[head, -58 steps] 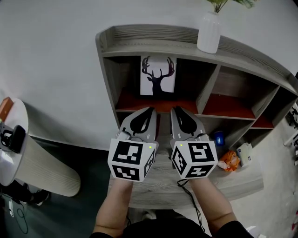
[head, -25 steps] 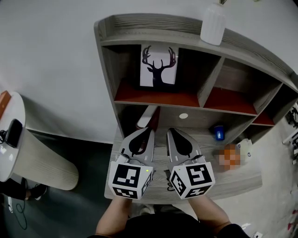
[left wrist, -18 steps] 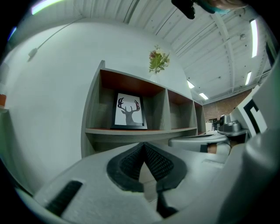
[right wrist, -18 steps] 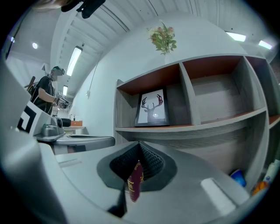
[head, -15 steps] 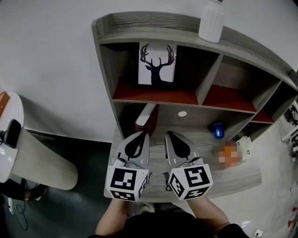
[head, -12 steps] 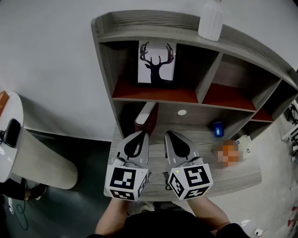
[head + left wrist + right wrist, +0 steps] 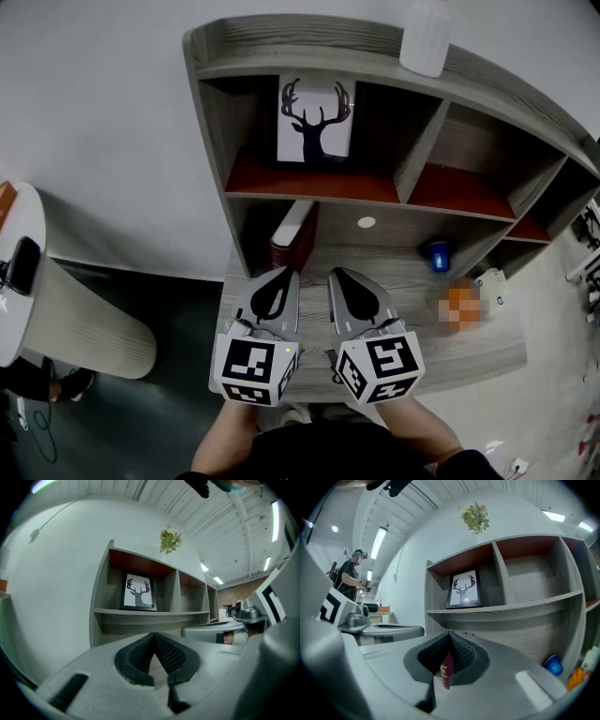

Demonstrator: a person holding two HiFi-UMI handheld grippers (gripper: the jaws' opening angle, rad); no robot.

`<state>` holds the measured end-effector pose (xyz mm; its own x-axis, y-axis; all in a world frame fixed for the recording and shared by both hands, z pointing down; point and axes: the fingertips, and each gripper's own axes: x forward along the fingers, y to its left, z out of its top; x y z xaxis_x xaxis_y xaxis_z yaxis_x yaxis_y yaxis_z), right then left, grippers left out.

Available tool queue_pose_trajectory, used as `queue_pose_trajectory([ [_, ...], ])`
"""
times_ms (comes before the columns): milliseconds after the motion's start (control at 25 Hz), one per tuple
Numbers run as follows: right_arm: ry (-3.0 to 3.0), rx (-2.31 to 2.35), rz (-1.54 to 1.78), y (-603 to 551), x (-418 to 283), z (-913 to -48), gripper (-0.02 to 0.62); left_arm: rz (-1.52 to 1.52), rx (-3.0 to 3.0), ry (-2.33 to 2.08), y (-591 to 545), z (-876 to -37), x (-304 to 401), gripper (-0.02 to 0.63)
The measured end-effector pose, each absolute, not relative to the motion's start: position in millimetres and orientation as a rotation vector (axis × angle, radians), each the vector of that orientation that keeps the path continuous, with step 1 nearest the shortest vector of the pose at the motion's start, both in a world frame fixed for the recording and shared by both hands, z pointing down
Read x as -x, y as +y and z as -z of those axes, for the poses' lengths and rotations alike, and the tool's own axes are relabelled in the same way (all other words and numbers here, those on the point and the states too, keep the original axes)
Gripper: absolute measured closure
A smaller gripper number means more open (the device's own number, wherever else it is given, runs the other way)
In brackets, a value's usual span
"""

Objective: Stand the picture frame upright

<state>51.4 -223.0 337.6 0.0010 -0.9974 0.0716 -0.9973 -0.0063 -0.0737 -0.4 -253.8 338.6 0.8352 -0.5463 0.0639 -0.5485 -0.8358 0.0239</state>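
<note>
Picture frame (image 7: 316, 122) standing upright
Dark frame, black deer silhouette on white, facing forward in the upper left compartment of the shelf (image 7: 212, 141).

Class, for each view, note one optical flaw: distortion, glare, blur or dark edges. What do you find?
Head view: the lens bows the straight boards of the shelf unit into curves. Left gripper view: black corners, and the ceiling lights glow plain white. Right gripper view: a glare spot sits low on the picture frame.
</note>
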Motion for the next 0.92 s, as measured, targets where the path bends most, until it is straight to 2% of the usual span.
queue_pose_trajectory([
  [920,2.199,2.212,0.168,-222.7,-55.4,-333.2,0.595,-0.072,-2.991,-0.865,-246.8,-333.6,-5.5,0.609],
])
